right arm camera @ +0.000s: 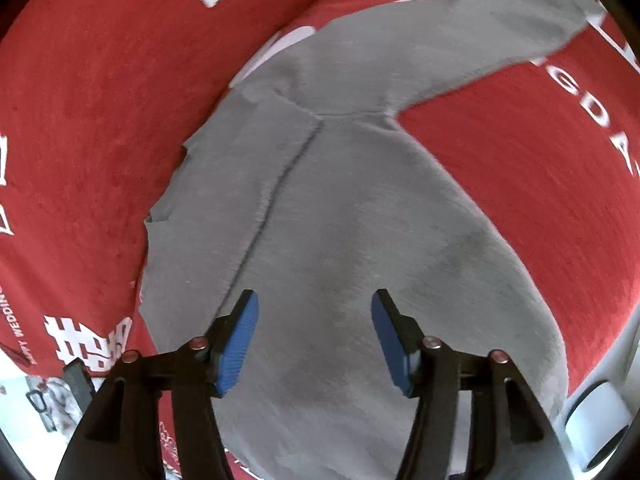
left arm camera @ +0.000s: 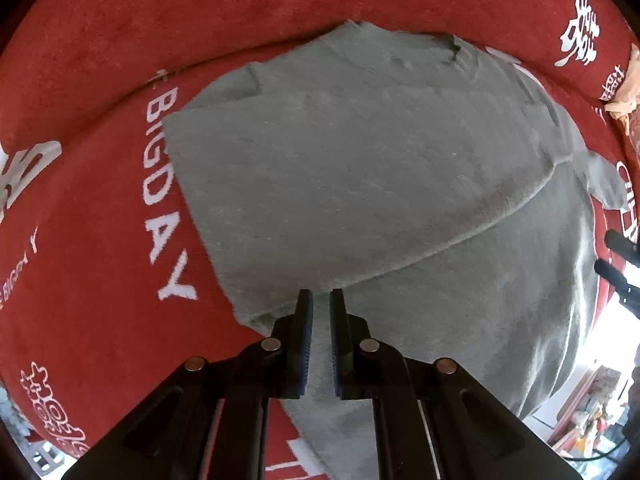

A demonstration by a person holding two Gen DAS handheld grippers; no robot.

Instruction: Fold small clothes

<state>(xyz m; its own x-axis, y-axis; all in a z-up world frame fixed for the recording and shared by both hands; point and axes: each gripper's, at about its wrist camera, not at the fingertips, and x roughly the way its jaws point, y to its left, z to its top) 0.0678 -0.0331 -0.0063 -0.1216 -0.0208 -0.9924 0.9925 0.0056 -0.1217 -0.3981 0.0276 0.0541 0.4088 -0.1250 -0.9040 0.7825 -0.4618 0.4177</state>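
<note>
Two grippers are shown above one grey long-sleeved top [left arm camera: 360, 168], which is spread on a red cloth with white lettering [left arm camera: 80, 208].

Left wrist view: the left gripper [left arm camera: 320, 304] is seen with its jaws brought nearly together, a narrow slit being left between the dark ribbed pads [left arm camera: 306, 332]. Whether fabric is pinched between them cannot be told; the tips are placed just at the garment's near left corner, where a folded-over panel ends in a slanting edge [left arm camera: 440, 248]. The panel's left edge is bordered by the words "BIG DAY" [left arm camera: 164, 196] on the red cloth. Bare red cloth is left along the whole left side and across the top. At the right margin, the dark finger ends of the right gripper [left arm camera: 618, 268] are seen beside the garment's edge, and a crumpled tan object [left arm camera: 626, 92] lies on the cloth at the upper right.

Right wrist view: the right gripper [right arm camera: 315, 308] is held with its jaws spread wide, the blue pads [right arm camera: 240, 340] standing well apart with nothing between them, over the grey body of the top [right arm camera: 360, 240]. A straight fold edge [right arm camera: 276, 196] runs away from the left finger. One sleeve [right arm camera: 460, 40] is extended to the upper right across the red cloth [right arm camera: 540, 180]. Wide bare cloth is left on both sides. A white cylindrical object [right arm camera: 600, 420] stands beyond the cloth at the lower right.
</note>
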